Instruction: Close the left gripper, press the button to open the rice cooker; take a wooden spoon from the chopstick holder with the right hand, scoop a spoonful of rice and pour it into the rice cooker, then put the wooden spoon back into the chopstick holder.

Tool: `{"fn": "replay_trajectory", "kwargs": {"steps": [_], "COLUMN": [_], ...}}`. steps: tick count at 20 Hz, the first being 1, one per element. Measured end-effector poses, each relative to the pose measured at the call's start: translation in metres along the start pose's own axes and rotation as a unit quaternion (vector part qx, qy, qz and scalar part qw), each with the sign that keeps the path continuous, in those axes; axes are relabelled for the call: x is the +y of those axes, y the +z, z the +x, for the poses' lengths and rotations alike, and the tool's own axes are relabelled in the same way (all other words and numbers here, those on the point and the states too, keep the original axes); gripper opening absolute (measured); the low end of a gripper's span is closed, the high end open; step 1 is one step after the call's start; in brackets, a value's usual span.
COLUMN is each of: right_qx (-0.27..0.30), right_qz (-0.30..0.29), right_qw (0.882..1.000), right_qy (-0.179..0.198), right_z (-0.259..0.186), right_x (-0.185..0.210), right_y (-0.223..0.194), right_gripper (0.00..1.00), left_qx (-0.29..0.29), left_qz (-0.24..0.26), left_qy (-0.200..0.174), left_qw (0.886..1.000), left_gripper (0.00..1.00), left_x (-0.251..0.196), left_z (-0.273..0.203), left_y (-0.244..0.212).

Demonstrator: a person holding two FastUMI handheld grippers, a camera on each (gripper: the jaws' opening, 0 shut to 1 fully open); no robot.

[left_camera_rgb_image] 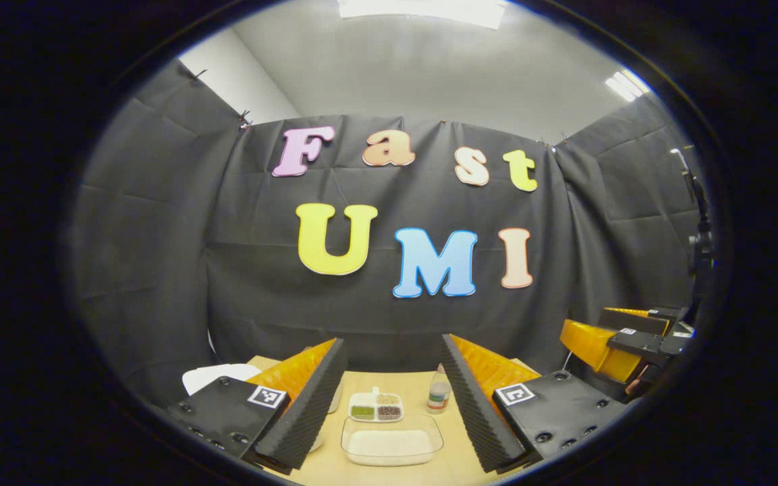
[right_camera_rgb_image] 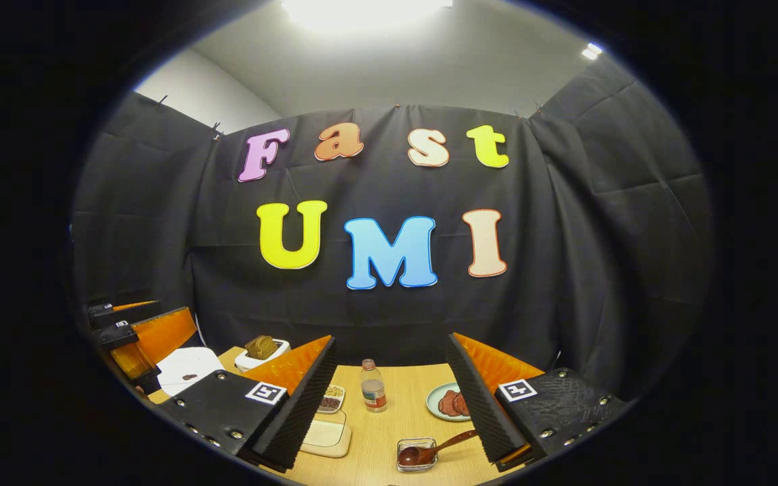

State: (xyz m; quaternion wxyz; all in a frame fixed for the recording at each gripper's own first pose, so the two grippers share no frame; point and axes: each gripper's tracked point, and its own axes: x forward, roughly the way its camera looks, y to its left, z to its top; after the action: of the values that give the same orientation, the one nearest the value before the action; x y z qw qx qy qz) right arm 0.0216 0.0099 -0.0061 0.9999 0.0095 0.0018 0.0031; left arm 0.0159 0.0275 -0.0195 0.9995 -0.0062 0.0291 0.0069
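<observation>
My left gripper (left_camera_rgb_image: 393,343) is open and holds nothing, raised above the wooden table's near edge. The white rice cooker (left_camera_rgb_image: 217,376) peeks out behind its left finger. Straight ahead lies a clear rice container (left_camera_rgb_image: 392,442). My right gripper (right_camera_rgb_image: 391,341) is open too and holds nothing. In the right gripper view the wooden spoon (right_camera_rgb_image: 433,449) rests with its bowl in a small clear holder (right_camera_rgb_image: 416,459), its handle pointing toward the right finger. The rice cooker (right_camera_rgb_image: 190,368) sits far left, the rice container (right_camera_rgb_image: 327,432) partly behind the left finger. Each view shows the other gripper (left_camera_rgb_image: 622,344) (right_camera_rgb_image: 134,335) at its edge.
A divided dish of beans (left_camera_rgb_image: 375,408) and a small bottle (left_camera_rgb_image: 438,391) stand behind the rice container. The right gripper view also shows a plate of reddish food (right_camera_rgb_image: 448,401), the bottle (right_camera_rgb_image: 373,386) and a white toaster with bread (right_camera_rgb_image: 261,349) at the back left.
</observation>
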Motion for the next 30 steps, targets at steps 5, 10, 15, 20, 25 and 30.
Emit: {"fn": "replay_trajectory", "kwargs": {"steps": [5,10,15,20,25,30], "right_qx": [0.011,0.027,0.043,0.058,0.066,0.072], "right_qz": [-0.006,-0.01,-0.015,-0.019,-0.023,-0.026], "right_qw": [1.0,0.999,0.999,0.998,0.997,0.997], "right_qy": [0.009,0.015,0.026,0.025,0.018,0.009], "right_z": [0.006,0.014,0.02,0.023,0.024,0.022], "right_x": [0.008,0.014,0.022,0.021,0.016,0.011], "right_y": [-0.009,-0.021,-0.031,-0.043,-0.047,-0.051], "right_gripper": [0.99,0.98,0.98,0.99,0.99,0.98], "left_qx": [0.048,0.121,0.188,0.247,0.292,0.312], "left_qz": [0.015,-0.02,-0.042,-0.076,-0.066,-0.061], "left_qy": [0.037,0.05,0.08,0.127,0.134,0.142], "left_qw": [0.998,0.991,0.978,0.957,0.945,0.937], "left_gripper": [0.7,0.09,0.09,0.09,0.09,0.07], "left_x": [0.049,0.102,0.173,0.226,0.244,0.252], "left_z": [0.014,0.03,0.048,0.055,0.066,0.075], "left_y": [-0.034,-0.079,-0.123,-0.174,-0.217,-0.24]}}
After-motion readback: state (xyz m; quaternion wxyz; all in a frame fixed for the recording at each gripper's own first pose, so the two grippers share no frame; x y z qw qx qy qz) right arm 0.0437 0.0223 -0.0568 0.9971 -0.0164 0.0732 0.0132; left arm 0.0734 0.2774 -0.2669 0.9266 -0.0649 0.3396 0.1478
